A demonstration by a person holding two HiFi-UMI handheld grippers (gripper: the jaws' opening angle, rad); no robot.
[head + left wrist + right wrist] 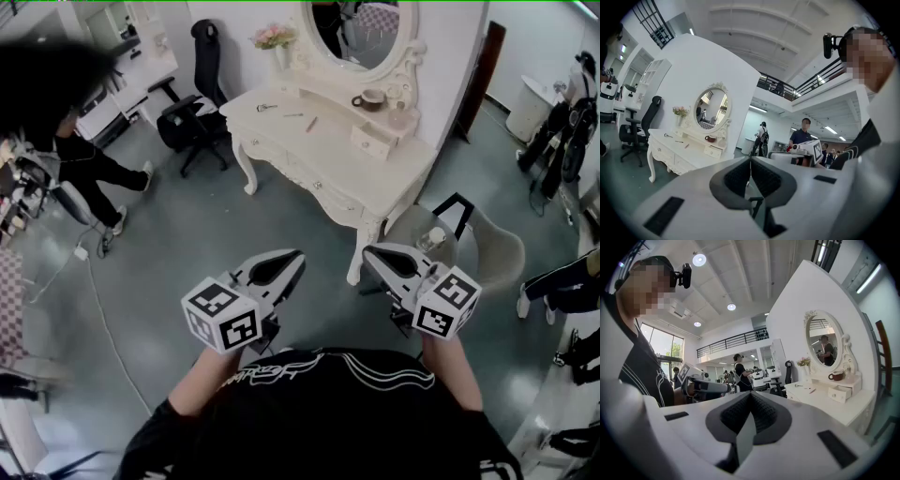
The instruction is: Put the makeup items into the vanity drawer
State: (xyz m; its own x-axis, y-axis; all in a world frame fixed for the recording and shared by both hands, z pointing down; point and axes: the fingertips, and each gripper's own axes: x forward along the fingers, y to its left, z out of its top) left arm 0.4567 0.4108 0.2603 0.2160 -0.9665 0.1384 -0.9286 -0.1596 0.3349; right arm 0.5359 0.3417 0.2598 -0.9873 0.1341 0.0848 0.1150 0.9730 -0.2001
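The makeup items [293, 114] lie on the vanity [328, 155] top, well apart from us, near its small drawer [373, 141]. Our left gripper [296, 257] and right gripper [368, 253] are closed and empty; arriving like that, we could knock the thin items off.

Three small makeup items lie loose on the left part of the cream vanity [323, 164] top, well apart from the drawer. A dark curved tool [266, 108] lies nearest the left end, a thin dark stick [293, 115] near it, and a pale pencil-like stick [311, 124] at a slant. The small white vanity drawer [373, 142] stands pulled out from the raised tier at the right. What it holds cannot be made out.
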